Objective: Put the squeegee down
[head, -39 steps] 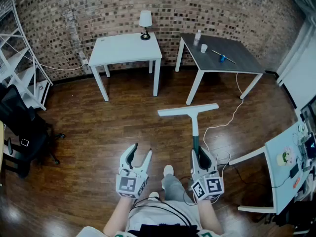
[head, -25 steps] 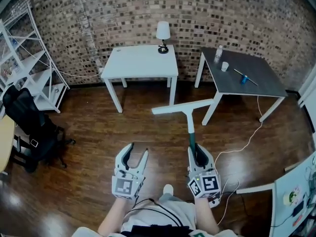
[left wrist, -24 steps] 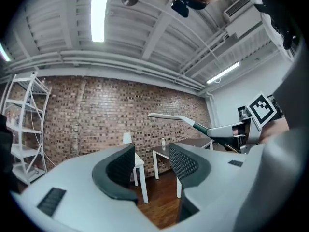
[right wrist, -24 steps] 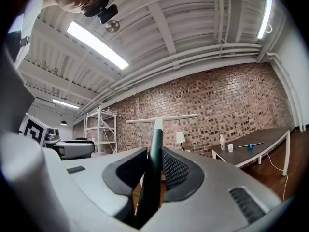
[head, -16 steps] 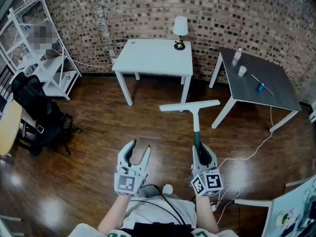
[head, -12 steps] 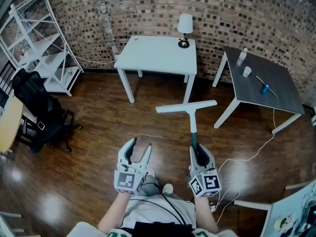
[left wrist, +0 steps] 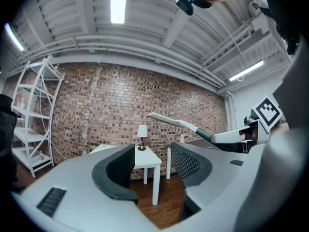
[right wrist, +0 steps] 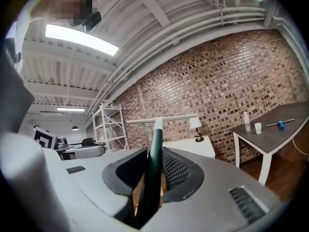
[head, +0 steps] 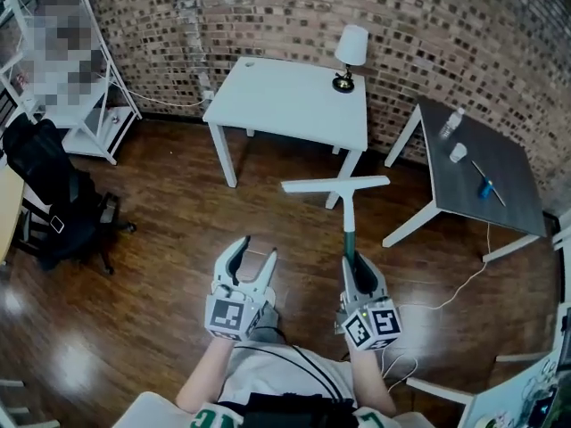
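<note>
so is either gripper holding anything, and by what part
The right gripper is shut on the squeegee, gripping the dark green handle at its near end. The left gripper holds nothing; its jaws are opening with nothing between them.

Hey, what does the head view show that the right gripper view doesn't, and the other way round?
Only the head view: the square-marker cube on the right gripper and the person's light clothing below. Only the right gripper view: the white beamed ceiling and its lit strip light. Both: that gripper shut on the white squeegee with dark green handle, the white table carrying a small lamp, and the dark grey table.
</note>
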`<state>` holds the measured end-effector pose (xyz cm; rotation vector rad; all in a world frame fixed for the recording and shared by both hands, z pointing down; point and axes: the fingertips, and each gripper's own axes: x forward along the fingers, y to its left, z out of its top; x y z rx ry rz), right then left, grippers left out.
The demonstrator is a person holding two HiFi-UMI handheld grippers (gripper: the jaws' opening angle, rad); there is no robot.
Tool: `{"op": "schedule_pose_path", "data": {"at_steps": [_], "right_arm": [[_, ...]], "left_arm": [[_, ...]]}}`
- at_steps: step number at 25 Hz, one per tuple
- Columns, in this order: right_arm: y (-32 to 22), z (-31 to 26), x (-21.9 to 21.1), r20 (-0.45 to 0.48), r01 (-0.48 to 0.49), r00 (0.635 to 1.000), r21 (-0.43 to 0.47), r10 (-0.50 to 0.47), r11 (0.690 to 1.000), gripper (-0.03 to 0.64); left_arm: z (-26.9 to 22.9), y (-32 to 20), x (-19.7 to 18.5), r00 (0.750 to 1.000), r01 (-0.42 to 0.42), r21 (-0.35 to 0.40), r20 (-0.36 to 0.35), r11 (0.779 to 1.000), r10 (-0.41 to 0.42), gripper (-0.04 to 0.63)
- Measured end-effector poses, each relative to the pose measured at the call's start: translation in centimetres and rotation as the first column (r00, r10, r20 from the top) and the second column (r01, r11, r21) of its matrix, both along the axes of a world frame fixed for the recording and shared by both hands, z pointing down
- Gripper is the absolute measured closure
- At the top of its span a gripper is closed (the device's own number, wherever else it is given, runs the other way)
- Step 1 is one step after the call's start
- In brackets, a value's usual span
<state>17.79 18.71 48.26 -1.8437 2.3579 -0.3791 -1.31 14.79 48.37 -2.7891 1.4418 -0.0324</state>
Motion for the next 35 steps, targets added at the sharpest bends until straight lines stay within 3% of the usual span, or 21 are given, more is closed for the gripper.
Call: {"op": "schedule_pose_path", "data": {"at_steps": [7, 12, 24, 31, 35], "right_arm": [[-13.3, -2.5, -6.8, -0.026, 0.104, 0.994, 0.032, -0.104, 0.994, 0.5], [-18.1, -2.2, -8.3, -0.06, 0.083, 0.995, 0.036, -0.08, 0.996, 0.5], [-27.7, 0.5, -3.7, -0.041, -0.004, 0.999, -0.025, 0.003, 1.0, 0.501], [-39.4, 2.6, -0.5, 0.015, 0.031, 0.999, -0.027, -0.031, 0.999, 0.502], [-46.8, 2.0, 2.1, 0.042, 0.035, 0.999, -0.003, -0.035, 0.999, 0.5]], "left_arm": [[-2.3, -12.9, -5.9, 0.997, 0.061, 0.045, -0.051, 0.997, -0.059, 0.367], [-2.8, -17.9, -6.8, 0.998, 0.031, 0.049, -0.065, 0.998, -0.028, 0.367], [0.9, -27.1, -4.7, 0.998, 0.023, -0.051, -0.064, 0.998, -0.026, 0.368], [1.2, -37.5, -2.2, 0.998, 0.054, -0.05, 0.02, 0.997, -0.053, 0.367], [0.0, -45.1, 0.3, 0.999, 0.049, -0.035, 0.02, 0.998, -0.049, 0.367]]}}
